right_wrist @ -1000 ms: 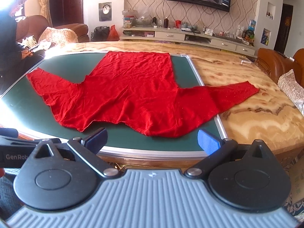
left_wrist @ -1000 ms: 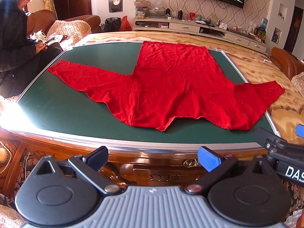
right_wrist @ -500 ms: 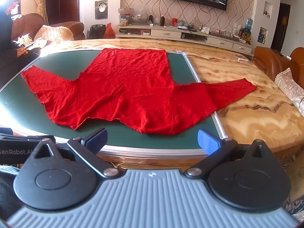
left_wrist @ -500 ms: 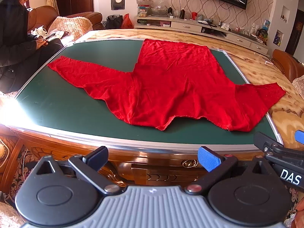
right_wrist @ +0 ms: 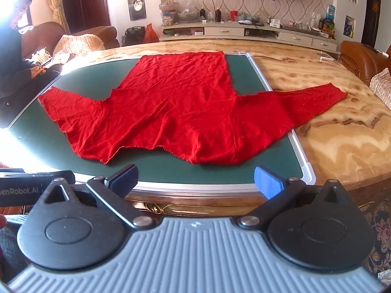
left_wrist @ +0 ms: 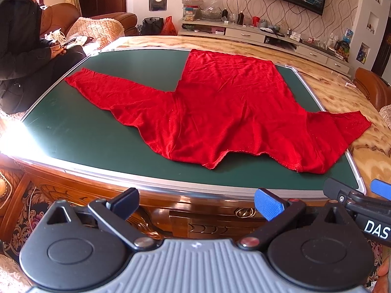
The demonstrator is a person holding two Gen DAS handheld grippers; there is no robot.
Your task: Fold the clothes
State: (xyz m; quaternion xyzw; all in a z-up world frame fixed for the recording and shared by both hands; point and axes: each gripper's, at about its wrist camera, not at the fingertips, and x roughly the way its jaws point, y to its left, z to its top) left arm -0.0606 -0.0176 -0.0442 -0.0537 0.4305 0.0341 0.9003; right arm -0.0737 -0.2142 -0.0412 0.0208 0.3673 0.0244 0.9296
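A red long-sleeved top (left_wrist: 220, 112) (right_wrist: 176, 112) lies spread flat on a green mat (left_wrist: 78, 127) (right_wrist: 156, 168), neckline toward me, hem at the far side. Its left sleeve stretches across the mat; its right sleeve (right_wrist: 315, 100) runs off the mat onto the marble tabletop. My left gripper (left_wrist: 196, 204) is open, in front of the table's near edge, short of the cloth. My right gripper (right_wrist: 195, 180) is open too, just short of the mat's near rim, with nothing between its fingers. The right gripper's body (left_wrist: 359, 210) shows at the lower right of the left wrist view.
The mat rests on a marble-topped wooden table (right_wrist: 342, 146). A person in dark clothes (left_wrist: 22, 48) sits at the left beside the table, holding a phone. Brown armchairs stand at left and right. A low cabinet (right_wrist: 244, 31) with clutter lines the far wall.
Both grippers have drifted slightly back and down from the table; the top appears a little higher in both views. Both stay open and the cloth has not moved.
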